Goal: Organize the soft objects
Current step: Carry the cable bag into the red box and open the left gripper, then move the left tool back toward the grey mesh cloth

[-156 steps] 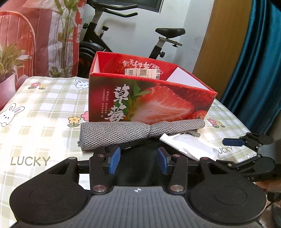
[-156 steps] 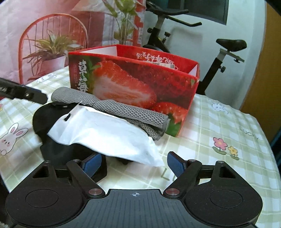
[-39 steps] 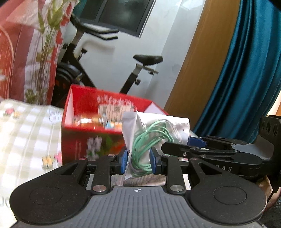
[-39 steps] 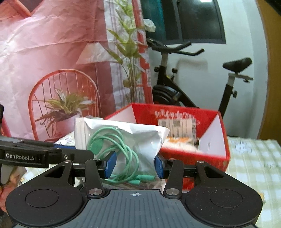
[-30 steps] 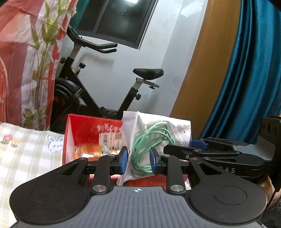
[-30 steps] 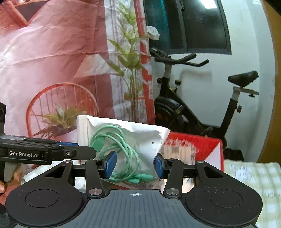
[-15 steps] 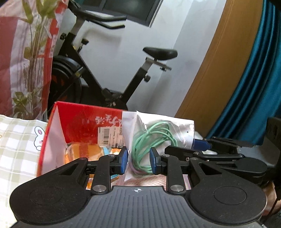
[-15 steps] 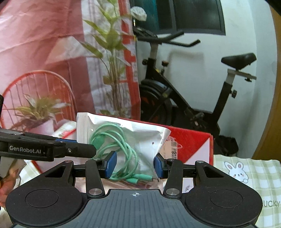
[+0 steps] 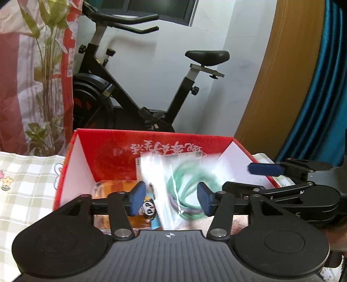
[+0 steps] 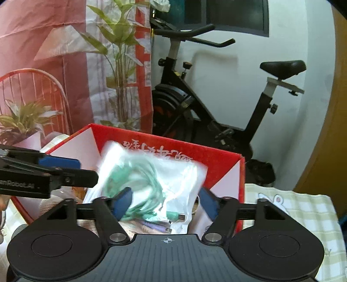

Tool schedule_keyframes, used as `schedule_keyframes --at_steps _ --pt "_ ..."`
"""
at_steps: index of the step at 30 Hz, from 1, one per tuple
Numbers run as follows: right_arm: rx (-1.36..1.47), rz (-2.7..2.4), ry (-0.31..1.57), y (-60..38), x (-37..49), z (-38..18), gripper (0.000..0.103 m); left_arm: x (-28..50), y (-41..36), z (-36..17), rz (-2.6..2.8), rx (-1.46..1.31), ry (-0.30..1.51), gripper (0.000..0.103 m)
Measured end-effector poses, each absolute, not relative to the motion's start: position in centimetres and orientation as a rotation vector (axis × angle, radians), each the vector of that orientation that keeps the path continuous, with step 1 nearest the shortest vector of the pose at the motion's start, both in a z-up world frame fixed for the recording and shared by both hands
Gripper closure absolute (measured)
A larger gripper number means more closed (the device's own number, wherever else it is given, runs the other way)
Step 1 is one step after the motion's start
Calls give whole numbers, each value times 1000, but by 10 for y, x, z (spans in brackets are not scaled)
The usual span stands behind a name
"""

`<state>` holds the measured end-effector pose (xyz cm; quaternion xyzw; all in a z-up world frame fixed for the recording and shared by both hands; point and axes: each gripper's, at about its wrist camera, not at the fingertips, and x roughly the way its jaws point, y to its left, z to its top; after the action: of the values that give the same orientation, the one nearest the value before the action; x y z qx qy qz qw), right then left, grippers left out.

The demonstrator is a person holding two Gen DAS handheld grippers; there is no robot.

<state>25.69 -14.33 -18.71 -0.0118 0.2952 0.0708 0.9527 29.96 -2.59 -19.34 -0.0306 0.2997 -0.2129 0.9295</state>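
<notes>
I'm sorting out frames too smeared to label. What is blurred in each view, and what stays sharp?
Left wrist view: the cable bag is smeared, while the red box and exercise bike stay crisp. Right wrist view: the same bag is smeared, its plugs readable; the bike is sharp, lines bowed by the fisheye.

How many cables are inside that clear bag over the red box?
2 visible: a green cable coiled through the bag's middle, and a purple cable at its bottom edge. Blur may hide more.

Room, rear: white wall (image 9: 216, 32); dark window (image 10: 227, 13) set high; black exercise bike (image 9: 130, 91) against the wall — saddle to the right; wooden panel (image 9: 279, 71) and teal curtain (image 9: 325, 91) at right; red-and-white printed backdrop (image 10: 54, 54) at left — plants, a chair; checked tablecloth (image 9: 26, 180).
</notes>
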Motion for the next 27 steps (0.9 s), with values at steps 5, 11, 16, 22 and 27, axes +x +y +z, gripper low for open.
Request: schedule_keyframes --at_steps 5,11,16,22,27 --pt "-45 121 580 -139 246 -180 7 289 -22 -182 -406 -29 577 19" --pt "-36 104 556 -134 229 -167 0 270 -11 -165 -368 -6 541 0" --pt "-3 83 517 -128 207 -156 0 251 3 -152 -355 2 526 0" --pt "81 86 470 -125 178 -145 0 221 18 -136 -313 13 473 0" --pt "93 58 424 -114 149 -139 0 192 27 -134 -296 29 457 0"
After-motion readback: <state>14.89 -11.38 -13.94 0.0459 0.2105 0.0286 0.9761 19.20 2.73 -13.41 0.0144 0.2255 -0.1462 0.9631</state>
